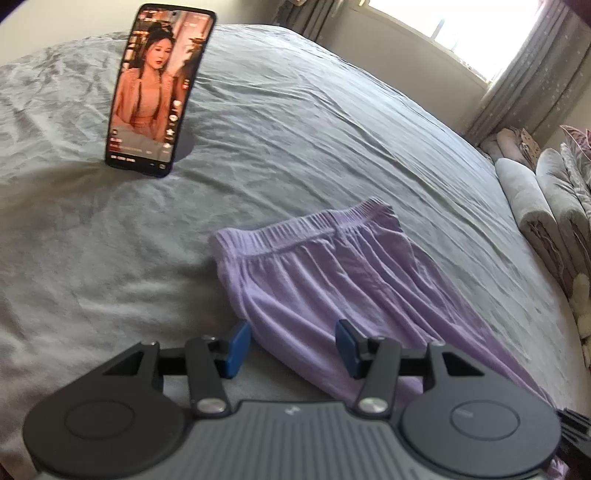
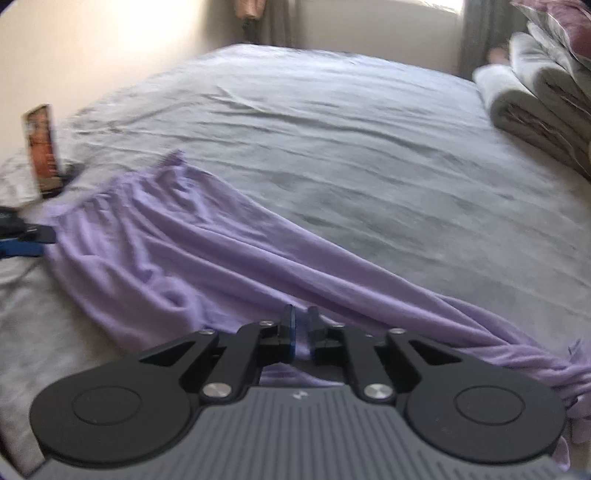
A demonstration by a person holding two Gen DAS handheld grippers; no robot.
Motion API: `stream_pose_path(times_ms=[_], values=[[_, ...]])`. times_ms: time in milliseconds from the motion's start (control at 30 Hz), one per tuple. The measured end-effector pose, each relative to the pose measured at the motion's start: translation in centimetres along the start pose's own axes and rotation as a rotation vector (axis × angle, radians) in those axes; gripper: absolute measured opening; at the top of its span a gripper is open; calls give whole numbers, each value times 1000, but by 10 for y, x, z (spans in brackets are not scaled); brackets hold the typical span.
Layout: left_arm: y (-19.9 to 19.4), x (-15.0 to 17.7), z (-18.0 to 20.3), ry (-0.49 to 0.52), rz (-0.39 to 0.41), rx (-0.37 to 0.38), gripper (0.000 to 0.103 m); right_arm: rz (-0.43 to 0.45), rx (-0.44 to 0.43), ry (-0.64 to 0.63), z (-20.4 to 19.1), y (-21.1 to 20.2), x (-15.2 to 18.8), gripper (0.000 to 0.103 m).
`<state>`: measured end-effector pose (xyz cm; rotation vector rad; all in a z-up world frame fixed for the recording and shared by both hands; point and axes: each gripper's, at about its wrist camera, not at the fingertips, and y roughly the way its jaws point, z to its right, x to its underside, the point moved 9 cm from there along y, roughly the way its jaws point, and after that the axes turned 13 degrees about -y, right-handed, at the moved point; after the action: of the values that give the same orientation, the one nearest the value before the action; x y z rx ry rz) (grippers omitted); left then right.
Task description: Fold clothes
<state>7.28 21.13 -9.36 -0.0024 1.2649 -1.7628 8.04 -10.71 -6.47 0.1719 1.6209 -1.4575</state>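
Note:
Lilac trousers (image 1: pixel 325 273) lie on the grey bed sheet (image 1: pixel 295 129), elastic waistband toward the far side, legs running to the right. My left gripper (image 1: pixel 291 349) is open, its blue pads either side of the trousers' near edge below the waistband. In the right wrist view the trousers (image 2: pixel 192 243) stretch from the waistband at left to bunched leg ends at right. My right gripper (image 2: pixel 301 332) is shut on a fold of the trouser leg. The left gripper's blue fingertips (image 2: pixel 22 247) show at the left edge.
A phone (image 1: pixel 159 88) stands upright on the bed at the far left, screen lit; it also shows in the right wrist view (image 2: pixel 42 151). Folded quilts and pillows (image 1: pixel 546 206) are stacked along the right side. A curtained window (image 1: pixel 480 33) is behind.

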Motion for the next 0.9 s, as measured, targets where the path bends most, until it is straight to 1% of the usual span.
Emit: stream_pose_path(times_ms=[67, 167, 200, 233, 300, 367, 500, 600, 767, 867, 900], values=[[0, -3, -5, -16, 8, -11, 52, 25, -22, -24, -7, -12, -1, 14], [0, -7, -11, -37, 18, -26, 52, 38, -48, -49, -14, -19, -1, 17], [0, -7, -12, -39, 19, -31, 52, 43, -59, -59, -18, -22, -1, 21], [1, -7, -13, -38, 18, -36, 52, 50, -74, -74, -22, -26, -1, 29], [3, -6, -12, -30, 17, -44, 52, 67, -106, -112, -34, -34, -2, 37], [4, -4, -10, -18, 18, -49, 51, 85, -138, -159, -47, -40, -3, 37], [5, -2, -6, -3, 16, -39, 49, 153, -215, -233, -72, -54, -8, 37], [6, 0, -4, 7, 12, -37, 46, 184, -278, -306, -95, -55, -10, 37], [7, 1, -4, 10, 10, -36, 42, 137, -306, -408, -124, -34, -5, 37], [8, -1, -6, 0, 9, -30, 40, 100, -274, -434, -129, -16, -2, 37], [8, -1, -6, -5, 8, -25, 35, 89, -257, -441, -128, -11, 0, 36]])
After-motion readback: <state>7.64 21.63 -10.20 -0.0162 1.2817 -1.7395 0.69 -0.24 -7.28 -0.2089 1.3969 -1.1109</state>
